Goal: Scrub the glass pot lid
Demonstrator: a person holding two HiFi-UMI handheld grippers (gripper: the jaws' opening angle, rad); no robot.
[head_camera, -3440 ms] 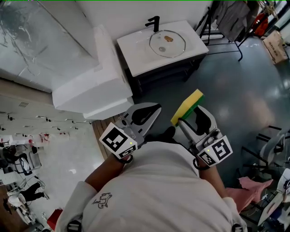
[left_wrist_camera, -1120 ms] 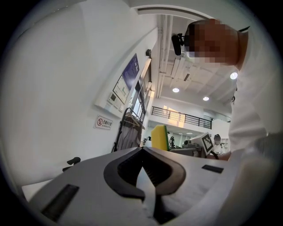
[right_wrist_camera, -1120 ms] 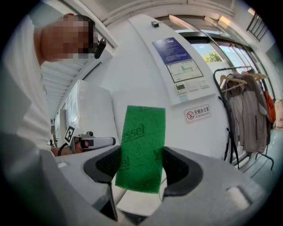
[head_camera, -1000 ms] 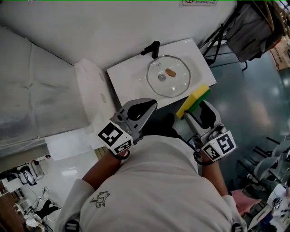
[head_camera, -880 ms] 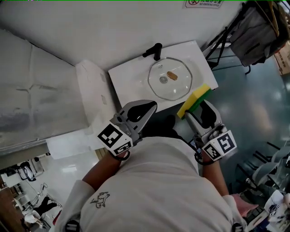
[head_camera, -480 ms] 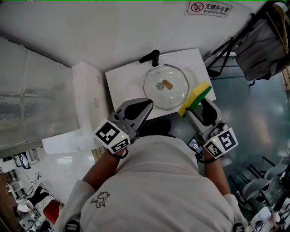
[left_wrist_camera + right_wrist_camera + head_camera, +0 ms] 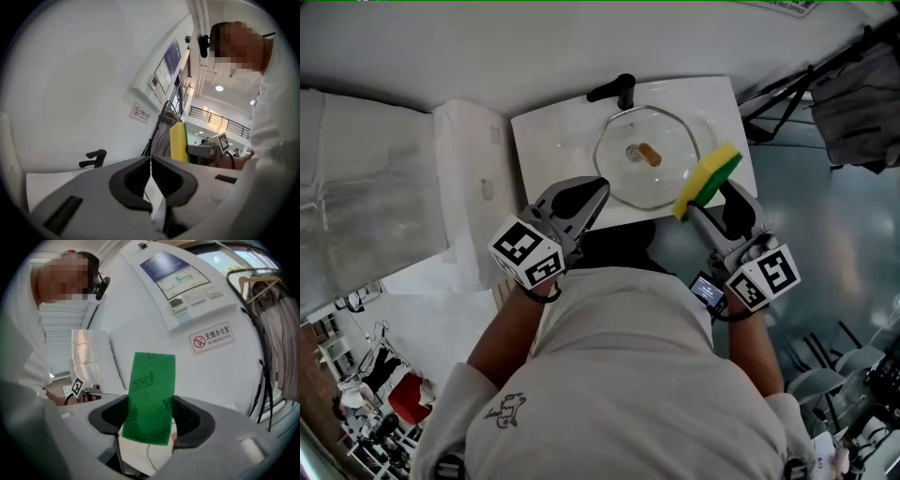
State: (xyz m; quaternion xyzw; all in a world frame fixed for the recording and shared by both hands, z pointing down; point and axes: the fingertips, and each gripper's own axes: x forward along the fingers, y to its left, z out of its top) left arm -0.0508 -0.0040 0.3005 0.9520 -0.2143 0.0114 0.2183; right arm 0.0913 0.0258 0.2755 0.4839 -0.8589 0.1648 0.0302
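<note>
The glass pot lid (image 7: 649,157) lay flat on the white washstand (image 7: 548,141), just in front of the black tap (image 7: 614,89). A small brown thing sat beside its knob; what it was could not be made out. The person's white shirt (image 7: 628,375) covered the stand's near edge and most of both forearms.

The left gripper (image 7: 598,184) was near the lid's left rim. Its jaws were as good as together, having only just parted by a sliver, with nothing between them. In the left gripper view its own body blocked the lower picture, so the lid did not show there at all. Only the tap (image 7: 93,158), a strip of the stand and the upright yellow sponge (image 7: 178,140) showed past it.

The right gripper (image 7: 701,199) was clamped on that sponge (image 7: 708,176), which stuck out past the jaws and overlapped the lid's right rim in the head view. Whether it touched the glass could not be told. In the right gripper view the sponge's green scouring face (image 7: 150,394) stood between the 2 jaws and filled the middle. It hid nearly everything beyond; under it only a thin curved line on white showed, too little to name. Above it, a no-smoking sign (image 7: 212,339) hung on the wall, and the left gripper's marker cube (image 7: 77,386) peeped out at the left, half cut off.
</note>
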